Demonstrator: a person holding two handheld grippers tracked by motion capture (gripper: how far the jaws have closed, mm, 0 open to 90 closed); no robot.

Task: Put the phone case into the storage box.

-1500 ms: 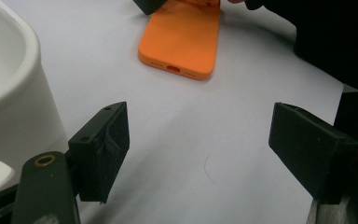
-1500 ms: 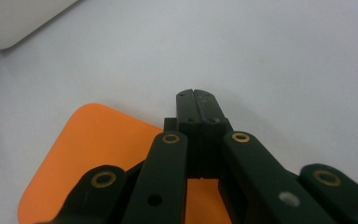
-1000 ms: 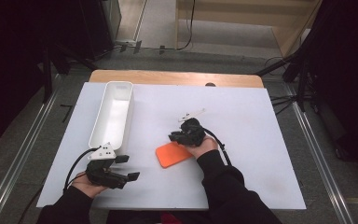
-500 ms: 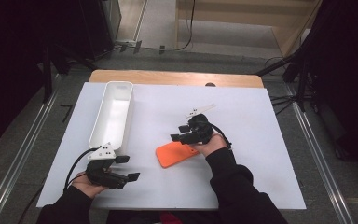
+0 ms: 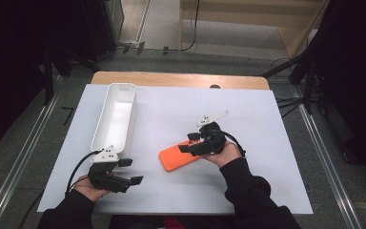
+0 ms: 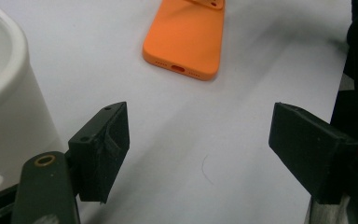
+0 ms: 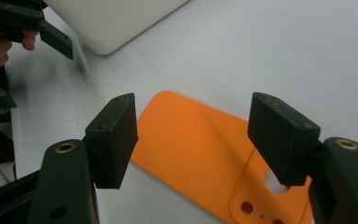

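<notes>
Orange phone case (image 5: 180, 155) flat on table (camera cutout visible), both claws apart.

Bright overhead light, dark surroundings; close tongs views slightly soft.

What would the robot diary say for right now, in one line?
right claw: open over orange phone case | left claw: open, empty | white tray: empty

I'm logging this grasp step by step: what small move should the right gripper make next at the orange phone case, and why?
Probably lower and close the right gripper on the near end of the orange phone case. Its jaws stand open astride the case, which lies flat on the white table, not yet gripped. The left gripper waits open beside the white bin.
</notes>
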